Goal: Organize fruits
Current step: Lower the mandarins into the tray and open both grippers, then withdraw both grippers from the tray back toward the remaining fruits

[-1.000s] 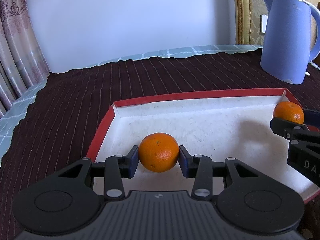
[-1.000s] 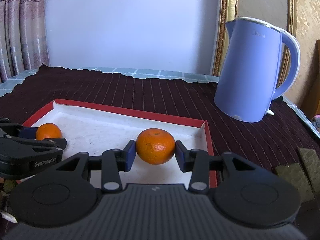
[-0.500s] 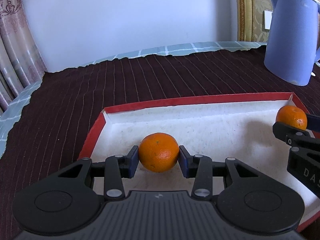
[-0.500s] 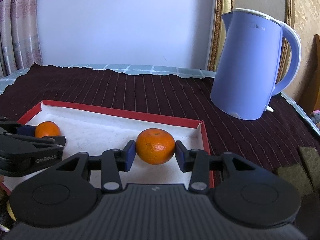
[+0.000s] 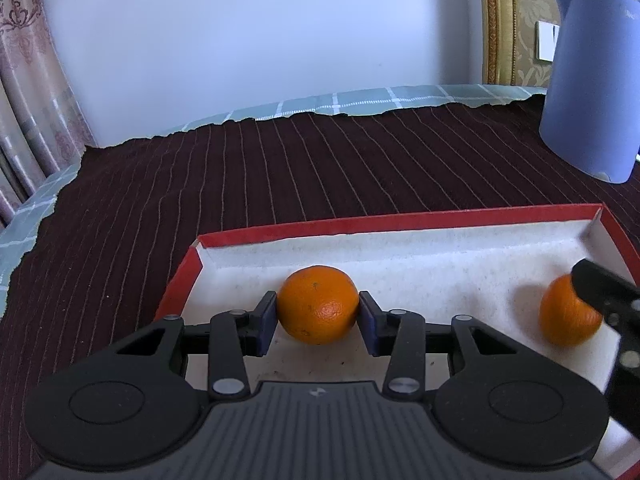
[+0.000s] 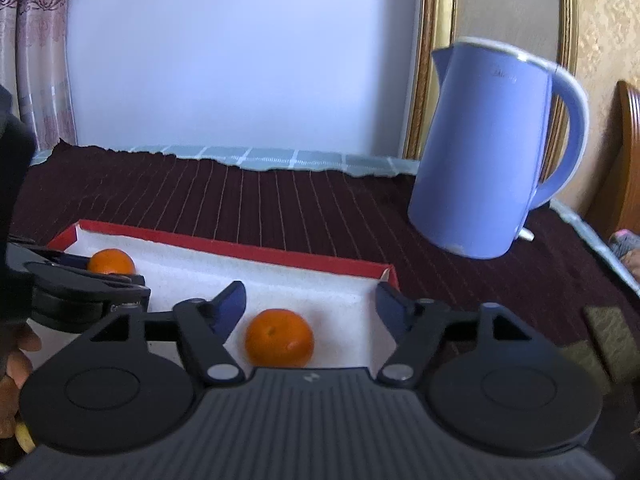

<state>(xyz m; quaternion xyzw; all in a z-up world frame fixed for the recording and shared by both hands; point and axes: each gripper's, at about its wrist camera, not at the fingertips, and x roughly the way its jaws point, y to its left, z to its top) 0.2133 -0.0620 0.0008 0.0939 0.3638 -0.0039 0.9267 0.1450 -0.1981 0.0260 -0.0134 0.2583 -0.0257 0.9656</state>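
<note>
Oranges, two of them, sit in a shallow red-rimmed tray (image 5: 280, 234) with a white lining, on a table under a dark maroon striped cloth (image 5: 280, 168); a pale green checked cloth (image 5: 360, 100) shows past its torn far edge. Behind: plain white wall, patterned pink curtain (image 5: 24, 80) at left, gilt frame (image 6: 428, 60) at right. A lavender-blue electric kettle (image 6: 492, 160) stands on the maroon cloth, beyond the tray's right end and well apart from it. Left gripper (image 5: 318, 310) is clamped on the left orange (image 5: 318, 304), blue pads pressing both its flanks, near the tray's left end; whether the fruit touches the lining, cannot tell. Right gripper (image 6: 310, 300) has its jaws spreading apart, pads clear of the right orange (image 6: 279, 337), which rests on the lining between and a little nearer than the fingertips, close to the tray's right wall. Fingers of a hand (image 6: 16, 360) show at the right view's left edge.
</note>
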